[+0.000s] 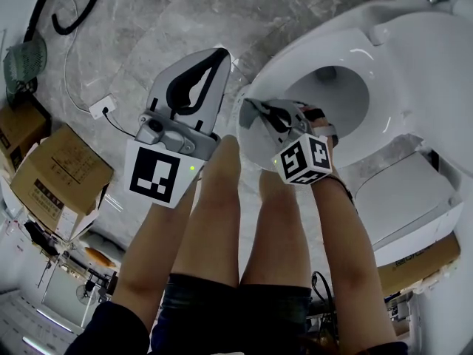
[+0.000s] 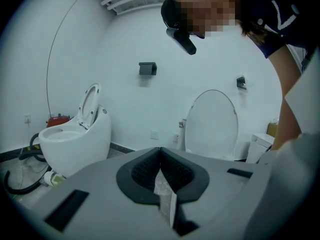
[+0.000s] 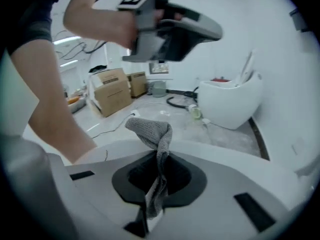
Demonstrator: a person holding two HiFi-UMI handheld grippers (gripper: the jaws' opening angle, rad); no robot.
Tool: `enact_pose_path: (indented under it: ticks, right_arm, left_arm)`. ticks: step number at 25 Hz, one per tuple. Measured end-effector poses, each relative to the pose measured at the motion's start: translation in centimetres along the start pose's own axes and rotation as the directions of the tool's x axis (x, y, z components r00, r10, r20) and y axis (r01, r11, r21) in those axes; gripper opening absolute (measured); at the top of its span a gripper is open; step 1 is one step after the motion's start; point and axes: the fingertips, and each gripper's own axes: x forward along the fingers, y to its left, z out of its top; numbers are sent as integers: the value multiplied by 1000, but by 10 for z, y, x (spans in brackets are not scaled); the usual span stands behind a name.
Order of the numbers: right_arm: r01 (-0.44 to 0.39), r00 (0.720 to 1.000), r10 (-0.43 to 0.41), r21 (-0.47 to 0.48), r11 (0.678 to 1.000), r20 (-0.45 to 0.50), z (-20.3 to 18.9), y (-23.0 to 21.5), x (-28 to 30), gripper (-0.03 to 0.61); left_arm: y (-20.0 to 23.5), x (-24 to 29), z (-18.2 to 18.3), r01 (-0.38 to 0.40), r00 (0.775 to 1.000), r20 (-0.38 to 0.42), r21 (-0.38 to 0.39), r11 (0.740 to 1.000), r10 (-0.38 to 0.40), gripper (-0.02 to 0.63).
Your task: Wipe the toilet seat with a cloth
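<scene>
The right gripper (image 1: 253, 112) (image 3: 159, 156) is clamped on a grey cloth (image 1: 256, 109) (image 3: 152, 131). Its jaws are closed almost fully, with only the fabric's thickness between the dark pads. The cloth runs up through the pads and bunches into a folded lump just past the tips. A frayed end hangs back toward the gripper's body.

The white toilet seat (image 1: 292, 61) (image 3: 220, 156) lies directly under and ahead of this gripper's tips, its front rim curving across just beyond them. From the head view the bunched cloth sits at the seat's front edge, beside the bowl opening. Whether the fabric actually touches the seat cannot be told.

The left gripper (image 1: 221, 53) (image 2: 160, 150) (image 3: 172, 29) is held just to the left of the right one, off the seat and over the grey marbled floor (image 1: 148, 21). Its jaws are closed, with the tips meeting. Only a pale sliver shows in the gap lower down, and what that is cannot be made out.

Ahead of the left gripper, well apart from it, a toilet's raised lid (image 2: 210, 124) stands against the white wall. A second toilet (image 2: 75, 139) (image 3: 230, 101) stands off to its left.

Cardboard boxes (image 1: 59, 176) (image 3: 112, 91) sit on the floor well beyond the right gripper's tips.
</scene>
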Motion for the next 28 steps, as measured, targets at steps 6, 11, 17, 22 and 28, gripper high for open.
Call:
enact_pose_path:
  ticks: [6, 11, 17, 22, 28]
  right_arm:
    - [168, 985, -170, 110, 980, 14, 3, -66, -12, 37]
    - [-129, 992, 128, -72, 989, -6, 1, 44, -1, 37]
    - [-266, 964, 264, -130, 955, -33, 3, 99, 2, 37]
    - [-42, 998, 43, -21, 999, 39, 21, 6, 10, 37]
    - [340, 937, -349, 199, 919, 8, -5, -154, -34, 37]
  left_arm:
    - [-4, 0, -1, -1, 1000, -2, -2, 1000, 1, 18]
    - [-6, 4, 1, 9, 1000, -5, 3, 1000, -9, 18]
    - [-8, 11, 2, 20, 1000, -11, 7, 1000, -20, 18]
    - [-17, 20, 1, 43, 999, -13, 14, 999, -43, 18]
    - [-18, 21, 0, 46, 999, -17, 15, 999, -46, 18]
